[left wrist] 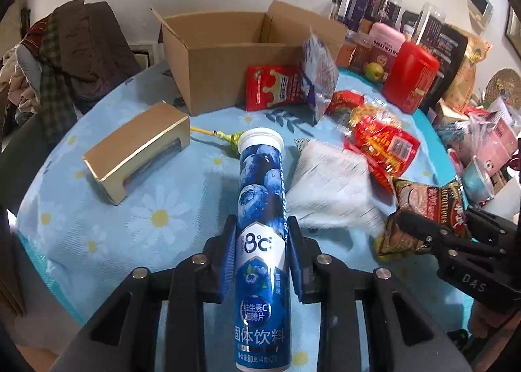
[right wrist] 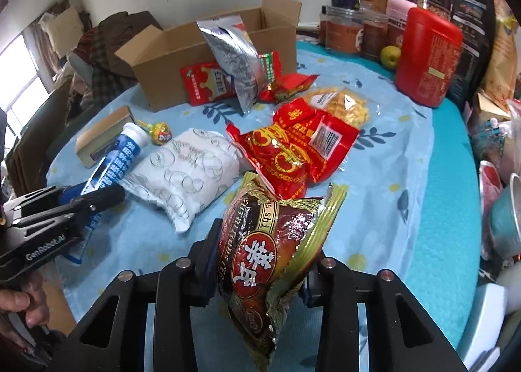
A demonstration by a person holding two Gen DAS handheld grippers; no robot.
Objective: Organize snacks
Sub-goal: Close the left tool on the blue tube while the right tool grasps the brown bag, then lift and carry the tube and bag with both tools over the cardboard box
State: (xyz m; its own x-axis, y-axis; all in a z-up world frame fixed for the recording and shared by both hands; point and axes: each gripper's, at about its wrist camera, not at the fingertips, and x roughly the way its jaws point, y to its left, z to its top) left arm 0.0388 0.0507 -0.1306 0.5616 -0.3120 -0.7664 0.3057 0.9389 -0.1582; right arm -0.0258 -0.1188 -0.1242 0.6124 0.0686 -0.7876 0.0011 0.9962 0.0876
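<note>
My left gripper (left wrist: 262, 241) is shut on a blue blueberry drink-tablet tube (left wrist: 262, 209) with a white cap, held above the blue flowered tablecloth (left wrist: 156, 209). From the right wrist view the tube (right wrist: 120, 157) and that left gripper (right wrist: 97, 199) show at the left. My right gripper (right wrist: 263, 251) is shut on a brown and gold snack bag (right wrist: 273, 241), lifted off the cloth; in the left wrist view it (left wrist: 436, 232) shows at the right with the bag (left wrist: 423, 206). An open cardboard box (left wrist: 228, 53) stands at the back of the table.
On the cloth lie a white patterned packet (left wrist: 332, 180), red snack bags (right wrist: 293, 150), a yellow pasta bag (right wrist: 342, 102), a silver bag (right wrist: 234, 56), a gold box (left wrist: 136, 150) and a lollipop (right wrist: 161, 136). Jars, a red canister (right wrist: 426, 59) and an apple (right wrist: 390, 56) crowd the back right.
</note>
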